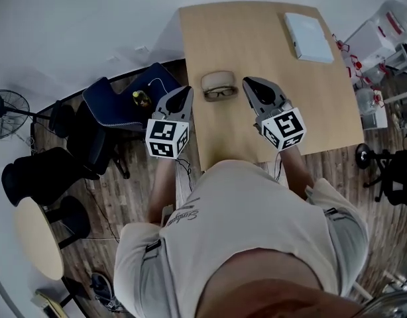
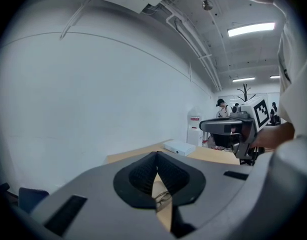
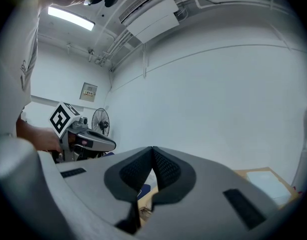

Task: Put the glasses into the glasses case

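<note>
I am counting two claws, one pair of glasses, one glasses case, one flat white box and one tabletop.

The glasses (image 1: 221, 92) are lying on the tabletop (image 1: 256, 52) near its left edge, lenses facing up. The frame is thin and dark, with clear lenses. The glasses case (image 1: 217, 79) is a pale beige oval. It is sitting just beside the glasses, at their 12 o'clock, and I cannot tell whether the two are touching. The white box (image 1: 308, 36) is resting well apart, at about 2 o'clock from the case, near the far right corner.

The left claw (image 2: 156, 156) is hovering at 9 o'clock of the glasses. Its jaws are pressed together at the tips and pinching nothing. The right claw (image 3: 152, 150) is hovering at 3 o'clock of the glasses, also with its jaws pressed together and holding nothing. Both claws are pointing toward the case, with the glasses lying between them.
</note>
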